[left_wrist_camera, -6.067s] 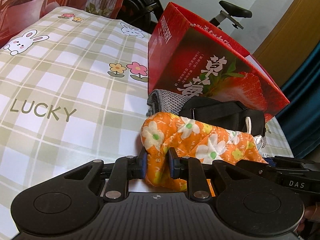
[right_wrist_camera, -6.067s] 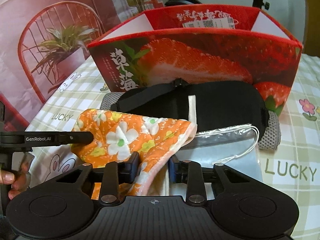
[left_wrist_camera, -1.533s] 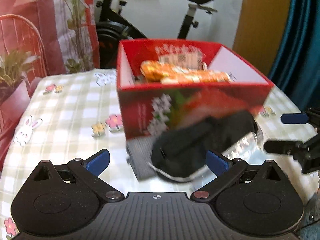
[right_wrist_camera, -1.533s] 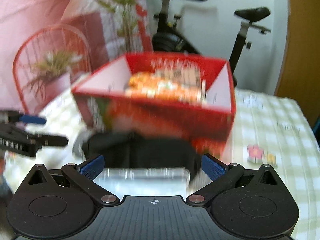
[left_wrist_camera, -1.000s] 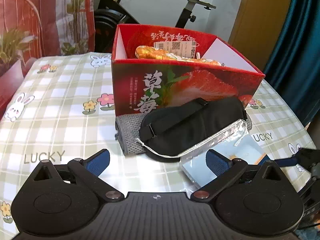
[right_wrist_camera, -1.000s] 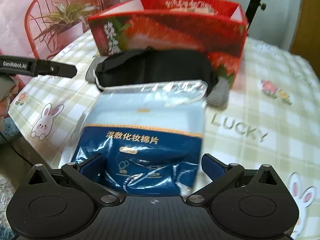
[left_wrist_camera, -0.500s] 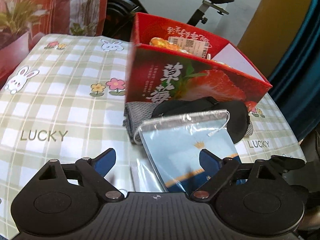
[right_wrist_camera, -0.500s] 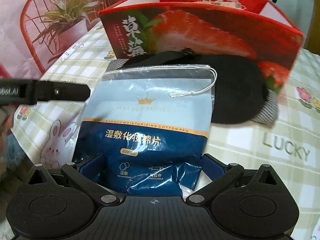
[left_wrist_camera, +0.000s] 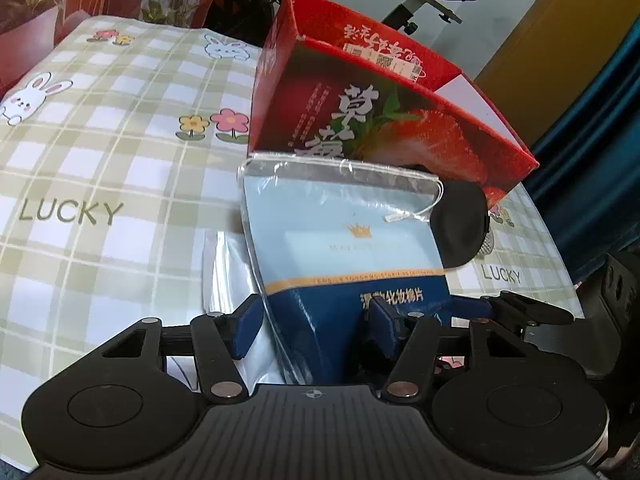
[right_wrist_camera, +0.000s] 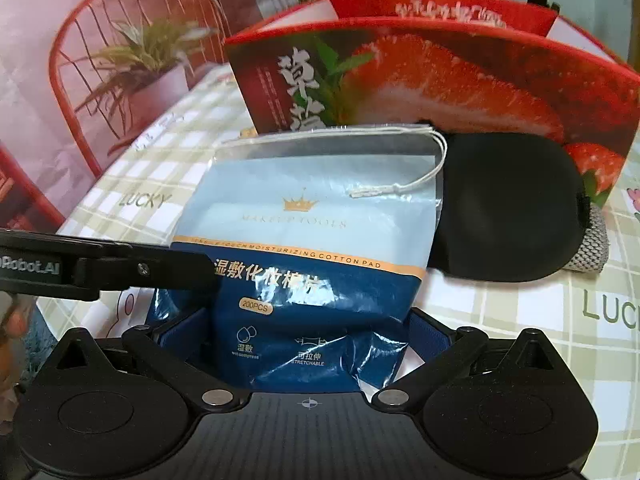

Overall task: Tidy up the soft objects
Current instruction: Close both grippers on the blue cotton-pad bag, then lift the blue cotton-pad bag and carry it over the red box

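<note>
blue cotton-pad bag [right_wrist_camera: 316, 248] between claws

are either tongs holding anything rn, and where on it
Both tongs, left and right, bracket the cotton pad bag's dark blue bottom end; a firm clamp cannot be told.

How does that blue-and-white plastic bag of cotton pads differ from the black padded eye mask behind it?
The glossy blue-and-white plastic bag of cotton pads carries printed text and a white drawstring; the black padded eye mask is matte and plain. The bag sits between the fingers of both tools and overlaps the mask, which nothing grips. Both lie before the red strawberry-printed box.
</note>
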